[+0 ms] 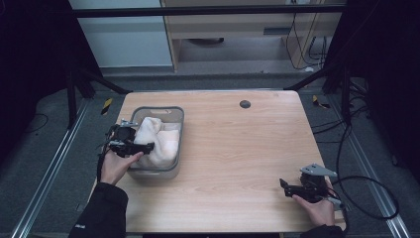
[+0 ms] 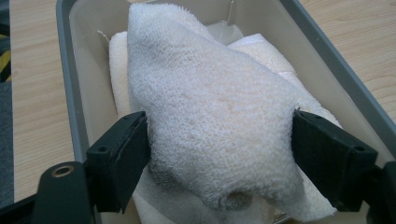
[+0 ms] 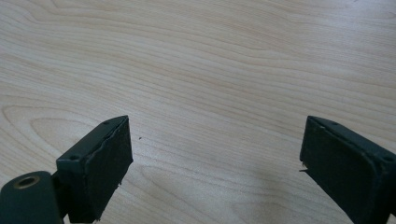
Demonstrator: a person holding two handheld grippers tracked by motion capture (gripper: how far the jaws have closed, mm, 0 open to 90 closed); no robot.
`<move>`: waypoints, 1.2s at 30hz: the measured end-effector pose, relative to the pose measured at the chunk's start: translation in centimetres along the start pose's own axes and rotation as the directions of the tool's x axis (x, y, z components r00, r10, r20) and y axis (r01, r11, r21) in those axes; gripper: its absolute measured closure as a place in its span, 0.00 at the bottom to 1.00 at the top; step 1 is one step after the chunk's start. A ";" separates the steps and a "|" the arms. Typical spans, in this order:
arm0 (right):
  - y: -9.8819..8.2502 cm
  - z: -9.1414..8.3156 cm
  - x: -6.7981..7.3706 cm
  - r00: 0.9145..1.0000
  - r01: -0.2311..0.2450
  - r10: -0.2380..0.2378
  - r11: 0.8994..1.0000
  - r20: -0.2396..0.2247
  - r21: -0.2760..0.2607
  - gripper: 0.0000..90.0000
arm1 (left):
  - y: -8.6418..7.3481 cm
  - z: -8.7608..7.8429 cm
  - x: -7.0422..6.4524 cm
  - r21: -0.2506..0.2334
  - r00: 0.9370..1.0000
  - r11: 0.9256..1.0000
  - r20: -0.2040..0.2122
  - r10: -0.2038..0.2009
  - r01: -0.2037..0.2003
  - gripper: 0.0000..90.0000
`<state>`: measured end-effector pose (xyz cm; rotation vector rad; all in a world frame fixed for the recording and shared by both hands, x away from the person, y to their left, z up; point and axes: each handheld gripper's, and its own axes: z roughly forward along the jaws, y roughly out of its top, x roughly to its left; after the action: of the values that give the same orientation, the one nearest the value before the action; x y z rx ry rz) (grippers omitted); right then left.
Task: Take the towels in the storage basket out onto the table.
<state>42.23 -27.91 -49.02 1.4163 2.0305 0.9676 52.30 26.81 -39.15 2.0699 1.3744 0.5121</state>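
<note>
Pointing away lengthwise, bin's towel [image 2: 210, 116]

A: Count? 1 bin [image 1: 154, 170], 1 table [image 1: 233, 148], 2 grippers.
B: Towels [image 2: 210, 121] in bin: 2 at least, poss. more underneath. 1 dark disc [image 1: 244, 104] on table.

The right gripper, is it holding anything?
No, the right gripper has its jaws wide apart over the bare wooden table, with nothing between them.
</note>
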 end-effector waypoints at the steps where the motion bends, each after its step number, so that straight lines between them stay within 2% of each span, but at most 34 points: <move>1: 0.0 0.0 0.0 1.000 -0.001 0.001 1.000 -0.002 0.005 0.10 | 0.0 0.1 0.0 0.006 1.000 1.000 0.000 0.003 -0.003 0.22; 10: -0.1 0.3 0.1 1.000 -0.001 0.002 1.000 -0.017 0.030 0.10 | -0.2 0.7 -0.1 0.041 1.000 0.999 0.018 0.009 -0.010 0.31; 12: -0.1 0.3 0.2 1.000 -0.004 0.004 0.999 -0.019 0.033 0.09 | -0.2 0.8 -0.1 0.043 1.000 0.999 0.019 0.007 -0.008 0.36; 18: -0.1 0.4 0.2 1.000 0.009 -0.008 0.999 -0.018 0.034 0.09 | -0.2 1.0 -0.3 0.062 1.000 0.998 0.000 0.013 -0.013 0.50; 22: -0.2 0.4 0.2 1.000 0.008 -0.007 0.999 -0.019 0.037 0.09 | -0.1 0.9 -0.3 0.065 1.000 0.998 -0.012 0.019 -0.018 0.55; 28: -0.1 0.3 0.1 1.000 0.001 0.000 0.999 -0.023 0.040 0.09 | 0.0 0.2 -0.6 0.049 0.999 0.998 -0.017 0.028 -0.028 0.61; 32: -0.1 0.4 0.2 1.000 0.004 -0.003 0.999 -0.024 0.039 0.09 | 0.3 -0.7 -0.5 0.012 1.000 1.000 -0.022 0.022 -0.022 0.62; 33: -0.1 0.4 0.2 1.000 0.010 -0.009 0.999 -0.022 0.039 0.09 | 0.4 -1.4 -0.4 -0.018 1.000 1.000 -0.025 0.017 -0.017 0.63; 36: -0.1 0.4 0.2 1.000 0.007 -0.006 0.999 -0.021 0.042 0.09 | 0.7 -2.0 -0.3 -0.028 0.999 0.999 -0.027 0.021 -0.021 0.63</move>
<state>42.36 -27.63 -49.35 1.4253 2.0805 0.9461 51.42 26.86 -37.22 2.0637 1.3543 0.5668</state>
